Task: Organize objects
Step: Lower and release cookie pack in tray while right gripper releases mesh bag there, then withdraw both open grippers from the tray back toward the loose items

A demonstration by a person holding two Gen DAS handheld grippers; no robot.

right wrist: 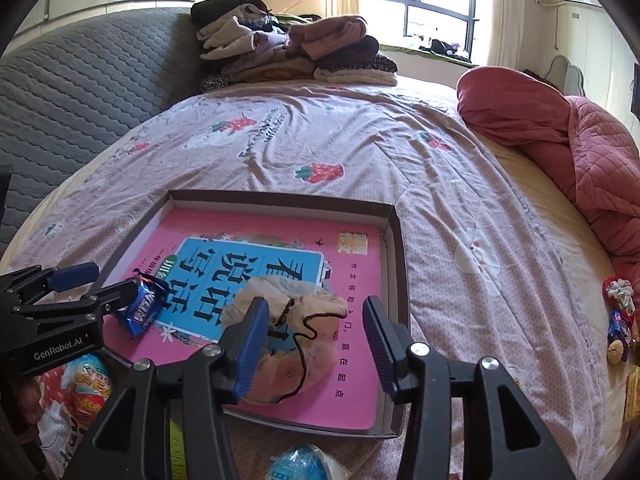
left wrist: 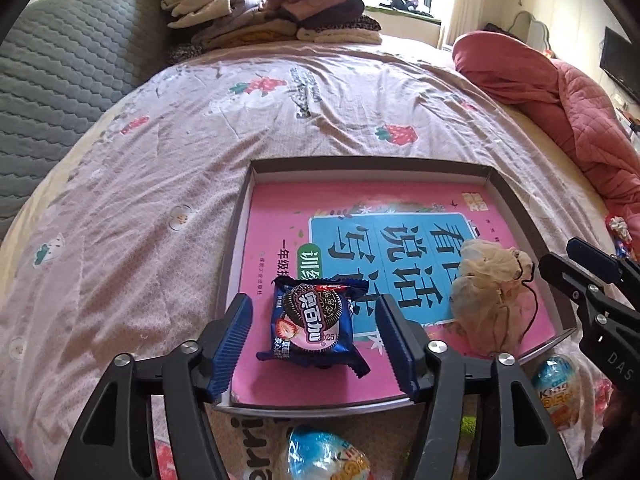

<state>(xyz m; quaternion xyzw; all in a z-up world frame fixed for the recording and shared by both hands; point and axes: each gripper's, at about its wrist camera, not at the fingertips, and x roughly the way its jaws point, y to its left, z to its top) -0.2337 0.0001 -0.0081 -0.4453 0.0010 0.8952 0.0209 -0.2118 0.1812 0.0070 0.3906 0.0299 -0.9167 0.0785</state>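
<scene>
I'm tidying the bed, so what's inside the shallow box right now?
The box holds a pink book, with a cookie packet and a beige drawstring pouch on it. Anything under the book is hidden.

On the left gripper (right wrist: 76, 280) body you can read "GenRobot.AI"; the right gripper (left wrist: 592, 268) shows "DAS". The pink book (left wrist: 280, 240) reads "一年级", and the egg wrapper (left wrist: 556, 392) seems to say "Kin".

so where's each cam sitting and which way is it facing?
Left wrist: on the left gripper, looking down along its open jaws at the cookie packet in the tray; right gripper shows at the right edge.
Right wrist: on the right gripper, open jaws over the cloth pouch; left gripper at the left edge.
Shared: tray, pink book, packet, pouch, bed.
</scene>
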